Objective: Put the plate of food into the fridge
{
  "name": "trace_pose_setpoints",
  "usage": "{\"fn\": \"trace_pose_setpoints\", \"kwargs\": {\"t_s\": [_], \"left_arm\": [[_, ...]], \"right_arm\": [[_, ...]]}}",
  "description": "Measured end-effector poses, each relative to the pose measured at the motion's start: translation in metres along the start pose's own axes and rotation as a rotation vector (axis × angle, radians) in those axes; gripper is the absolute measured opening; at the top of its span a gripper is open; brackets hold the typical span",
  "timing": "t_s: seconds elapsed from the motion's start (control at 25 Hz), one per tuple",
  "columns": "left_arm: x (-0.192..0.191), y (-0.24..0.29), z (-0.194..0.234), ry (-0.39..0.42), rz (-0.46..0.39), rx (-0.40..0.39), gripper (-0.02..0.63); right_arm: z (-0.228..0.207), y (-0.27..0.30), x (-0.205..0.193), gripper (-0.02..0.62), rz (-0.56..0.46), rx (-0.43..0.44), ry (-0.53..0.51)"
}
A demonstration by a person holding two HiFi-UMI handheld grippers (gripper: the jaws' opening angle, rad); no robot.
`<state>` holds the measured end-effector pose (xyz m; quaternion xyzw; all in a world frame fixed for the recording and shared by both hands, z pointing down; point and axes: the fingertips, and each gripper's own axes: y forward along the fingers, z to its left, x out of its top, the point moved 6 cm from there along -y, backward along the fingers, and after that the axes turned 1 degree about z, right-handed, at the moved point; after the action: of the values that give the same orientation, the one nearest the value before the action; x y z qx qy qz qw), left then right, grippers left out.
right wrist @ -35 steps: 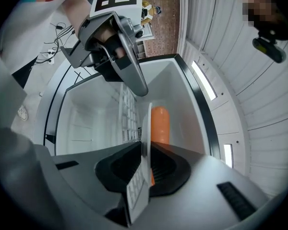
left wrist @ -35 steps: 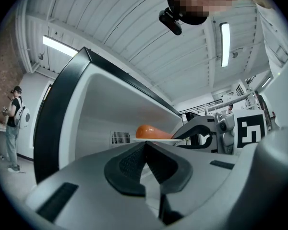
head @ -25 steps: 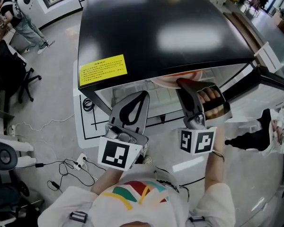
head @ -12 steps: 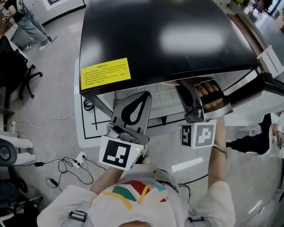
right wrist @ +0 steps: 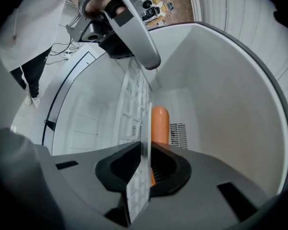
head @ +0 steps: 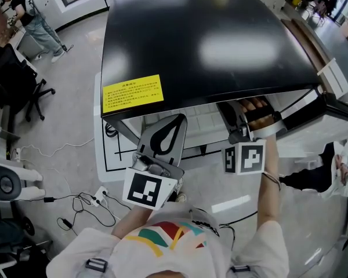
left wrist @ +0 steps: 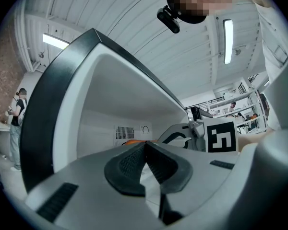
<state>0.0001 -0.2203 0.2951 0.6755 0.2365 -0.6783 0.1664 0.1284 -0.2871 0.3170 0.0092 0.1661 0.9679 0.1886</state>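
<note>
Plate of food (right wrist: 147, 128) is carried deeper into the fridge (head: 191, 39), clamped by right gripper (right wrist: 147, 166); left gripper (left wrist: 145, 159) is closed, empty; release remains.

left gripper (head: 175, 123) jaws together, empty; right gripper (head: 232, 116) clamped on plate (right wrist: 139, 190) rim, arm outstretched.

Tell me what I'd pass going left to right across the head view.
office chair → left gripper → right gripper, holding the plate of food → open fridge door
</note>
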Motion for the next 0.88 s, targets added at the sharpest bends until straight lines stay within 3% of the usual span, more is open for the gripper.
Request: {"fn": "trace_pose_setpoints", "kwargs": {"t_s": [0.24, 0.44, 0.6, 0.88], "left_arm": [[-0.001, 0.002, -0.003, -0.007, 0.004, -0.011, 0.006], [-0.001, 0.003, -0.004, -0.007, 0.002, -0.019, 0.006], [0.0, 0.003, -0.006, -0.008, 0.003, -0.022, 0.006], [0.001, 0.006, -0.011, -0.004, -0.001, -0.035, 0.006]], "right_arm": [[-0.002, 0.004, -0.001, 0.048, 0.012, 0.056, 0.015], [-0.007, 0.006, 0.0, 0.048, 0.032, 0.151, 0.101], [-0.01, 0.005, 0.001, 0.072, 0.005, 0.165, 0.133], [-0.022, 0.004, -0.004, 0.078, -0.166, 0.268, 0.406]]}}
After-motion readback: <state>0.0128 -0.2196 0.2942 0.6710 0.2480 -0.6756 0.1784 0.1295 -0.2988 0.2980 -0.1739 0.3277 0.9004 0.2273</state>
